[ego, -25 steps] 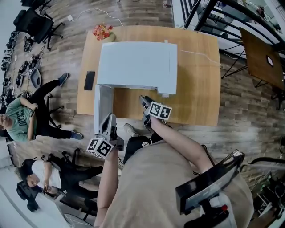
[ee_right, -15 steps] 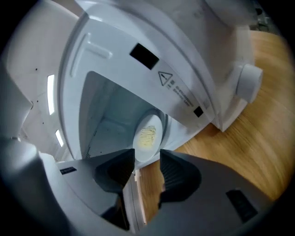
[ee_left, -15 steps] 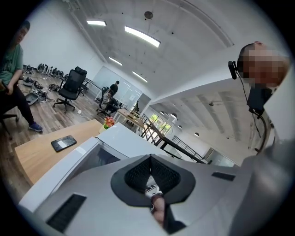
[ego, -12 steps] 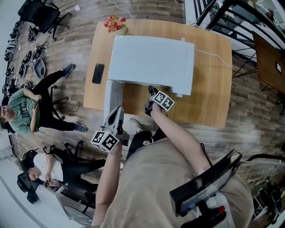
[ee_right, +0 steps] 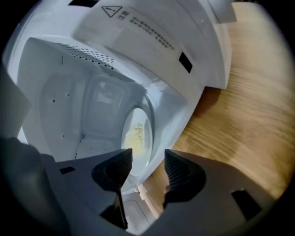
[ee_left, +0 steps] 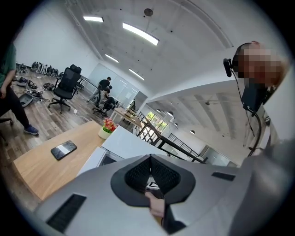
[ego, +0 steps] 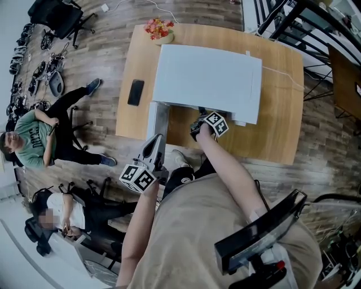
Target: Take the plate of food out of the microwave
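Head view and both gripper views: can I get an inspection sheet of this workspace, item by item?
Surface: wooden table.
Job's things: microwave, door open; plate with food inside.
Clutter: phone, flowers.
Grippers: right gripper at the microwave's mouth, jaws apart and just opening, nothing gripped; left gripper shut, empty, near the door.
Cables: white cable across the table.
Surroundings: seated people, chair, railing.

The plate (ee_right: pixel 137 138) lies in the microwave (ego: pixel 208 79) on the table (ego: pixel 276 130); a phone (ego: pixel 135 92) lies left of it, flowers (ego: pixel 160 29) behind-left
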Demonstrator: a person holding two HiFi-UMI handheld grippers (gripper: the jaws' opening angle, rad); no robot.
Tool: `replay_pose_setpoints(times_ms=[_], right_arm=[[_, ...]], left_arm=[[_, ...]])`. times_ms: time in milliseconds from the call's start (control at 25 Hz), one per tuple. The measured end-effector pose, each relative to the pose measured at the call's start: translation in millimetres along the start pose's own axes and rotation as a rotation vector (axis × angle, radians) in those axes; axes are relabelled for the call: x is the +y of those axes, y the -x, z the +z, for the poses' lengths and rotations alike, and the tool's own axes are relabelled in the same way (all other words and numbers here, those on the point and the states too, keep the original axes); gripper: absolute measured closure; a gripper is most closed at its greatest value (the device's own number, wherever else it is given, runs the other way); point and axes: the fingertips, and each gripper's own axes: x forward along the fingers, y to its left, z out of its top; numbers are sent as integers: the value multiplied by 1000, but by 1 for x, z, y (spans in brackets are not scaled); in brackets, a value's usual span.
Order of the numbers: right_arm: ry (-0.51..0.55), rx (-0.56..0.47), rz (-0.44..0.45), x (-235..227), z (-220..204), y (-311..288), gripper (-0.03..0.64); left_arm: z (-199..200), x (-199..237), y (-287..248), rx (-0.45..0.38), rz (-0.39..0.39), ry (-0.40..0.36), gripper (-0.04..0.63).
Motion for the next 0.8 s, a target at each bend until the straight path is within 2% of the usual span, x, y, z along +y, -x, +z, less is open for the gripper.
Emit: replay_pose_setpoints(times_ms=[280, 400, 520, 680, 760, 800], right_arm=[[-122, -31, -70, -15, 1, -11, 416], [-158, -34, -30, -18, 1, -11, 427], [-153, -34, 16, -16, 2, -10, 480], [-179, -26, 75, -12, 0, -4, 507], [-171, -19, 104, -8, -1, 1, 581], [-169, -12, 119, -7, -1, 4, 581]], left_arm=[[2, 6, 5, 29, -37, -10, 592], [2, 9, 9, 39, -41, -20, 592], [3, 11, 12, 42, -43, -21, 592], [-2, 13, 19, 50, -48, -17, 592], [-6, 12, 21, 55, -49, -14, 592], [-8, 12, 22, 56, -50, -12, 591]])
